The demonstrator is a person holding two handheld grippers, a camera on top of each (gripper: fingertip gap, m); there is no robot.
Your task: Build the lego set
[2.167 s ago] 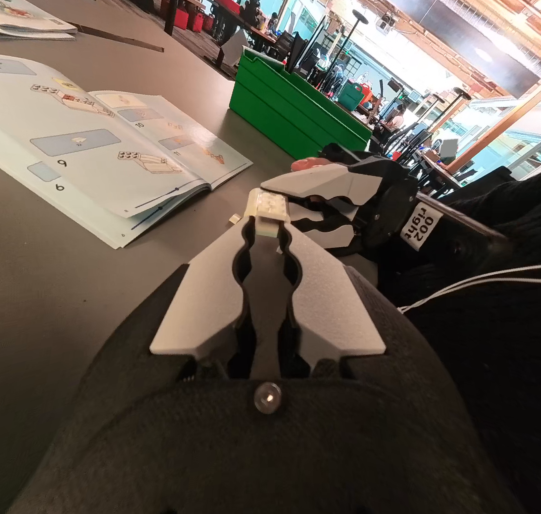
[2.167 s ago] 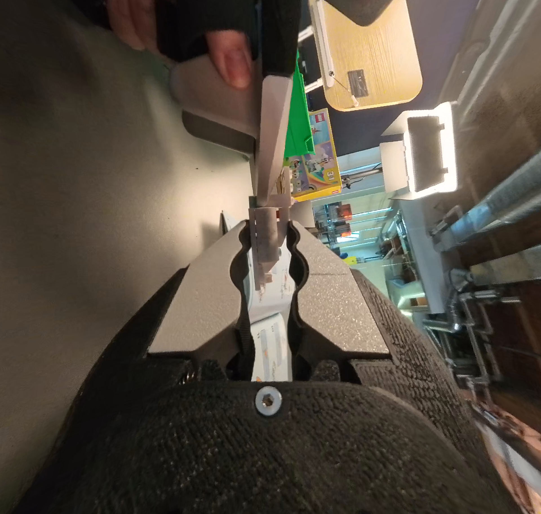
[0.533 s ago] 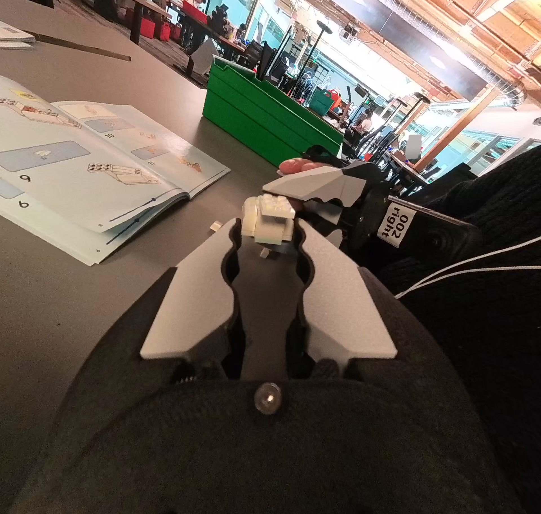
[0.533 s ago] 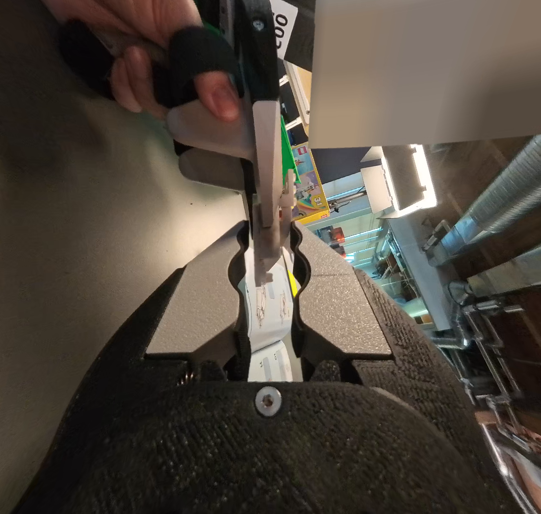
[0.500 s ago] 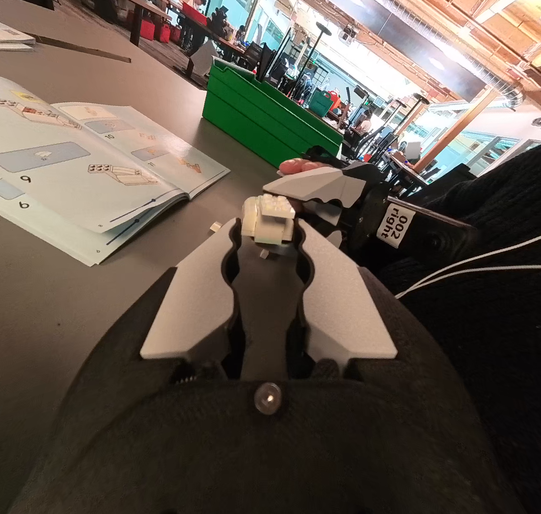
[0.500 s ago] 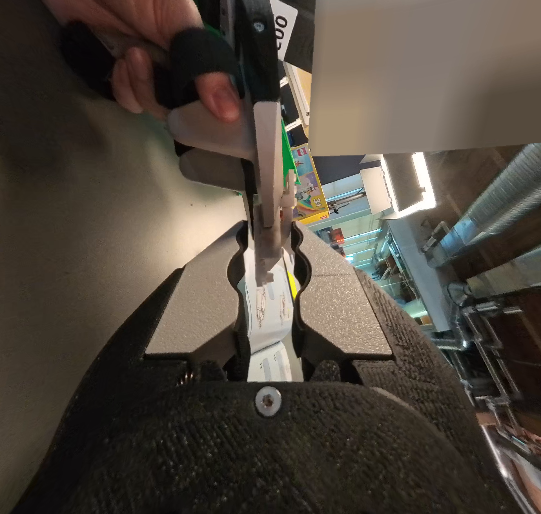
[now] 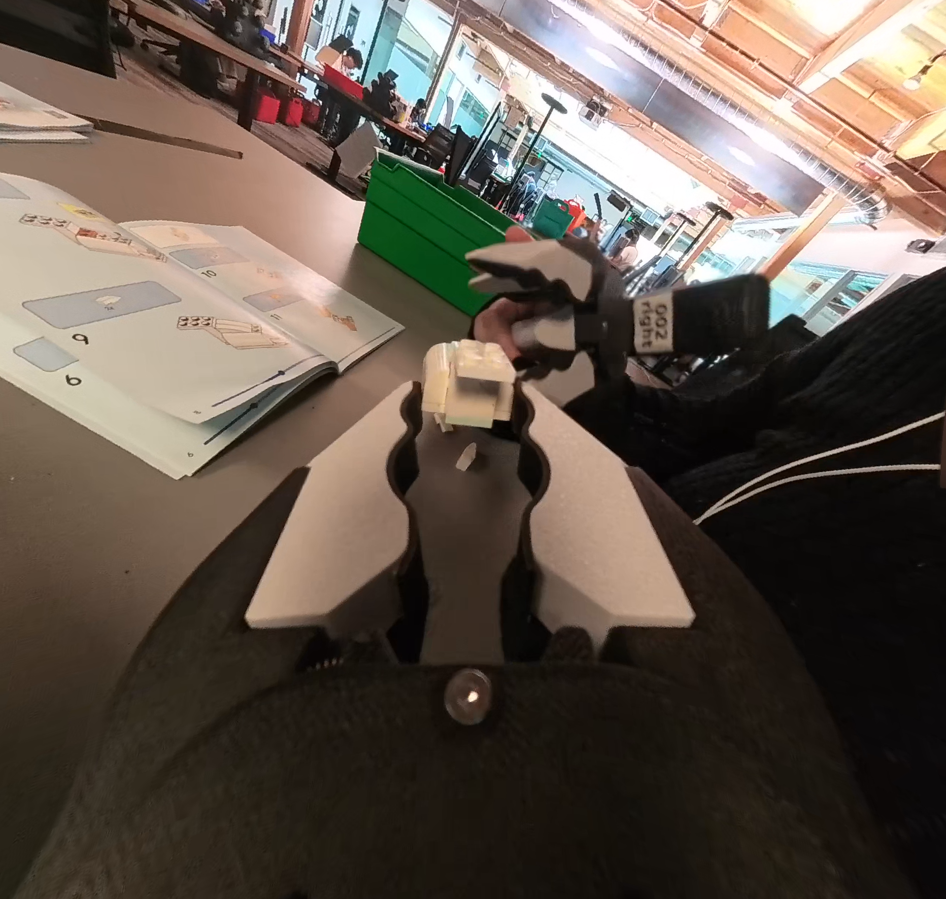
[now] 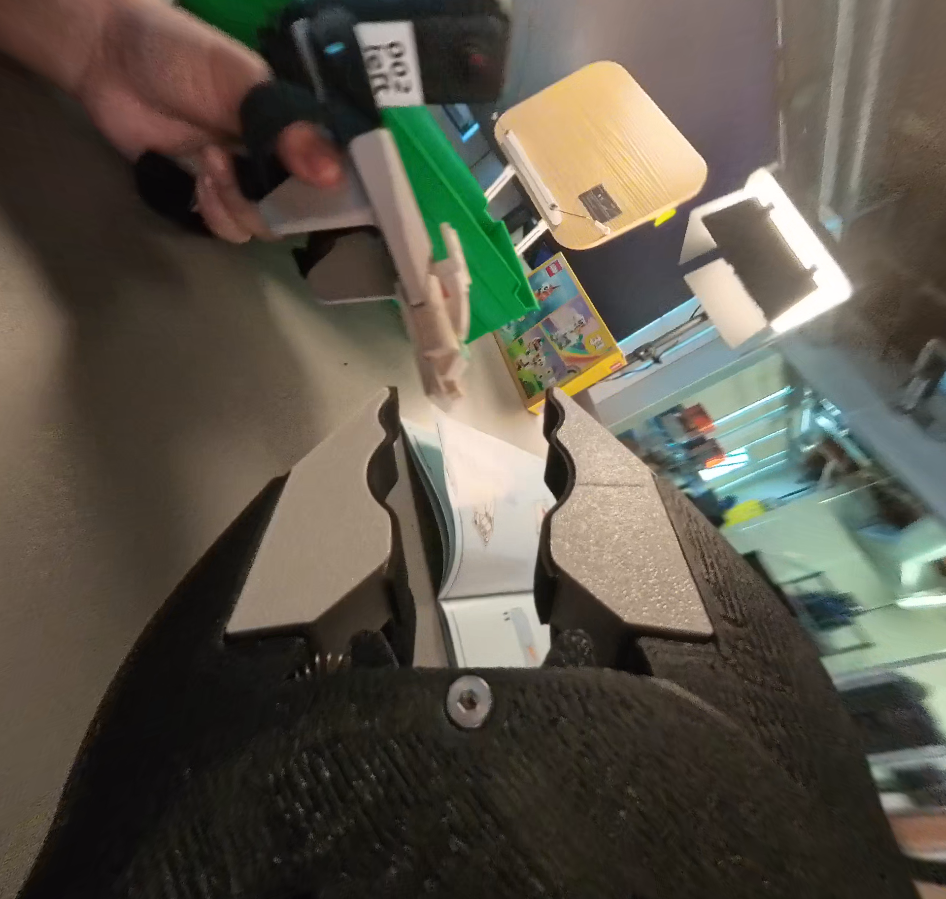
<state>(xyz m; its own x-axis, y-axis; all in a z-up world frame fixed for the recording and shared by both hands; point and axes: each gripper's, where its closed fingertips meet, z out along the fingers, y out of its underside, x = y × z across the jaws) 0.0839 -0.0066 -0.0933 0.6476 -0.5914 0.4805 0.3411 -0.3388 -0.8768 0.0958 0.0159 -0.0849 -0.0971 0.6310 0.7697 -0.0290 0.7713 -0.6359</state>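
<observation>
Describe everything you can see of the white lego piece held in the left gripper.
The white lego piece is a small cluster of glossy plastic bricks, studs showing on its top block. It is clamped between the tips of the left gripper, held above the grey table. The right wrist view shows it as long and thin, sticking out past the fingertips. Only those fingertips touch it; the right gripper is open and apart.

Both grippers are showing black textured bodies, pale grey wedge fingers with wavy inner edges, and a silver screw at the base. The left gripper (image 7: pixel 468 403) is wearing lighter fingers; the right gripper (image 8: pixel 468 403) is showing a small spring by its left finger. A black sleeve (image 7: pixel 798 413) and thin white cable (image 7: pixel 819 459) are running alongside.
</observation>
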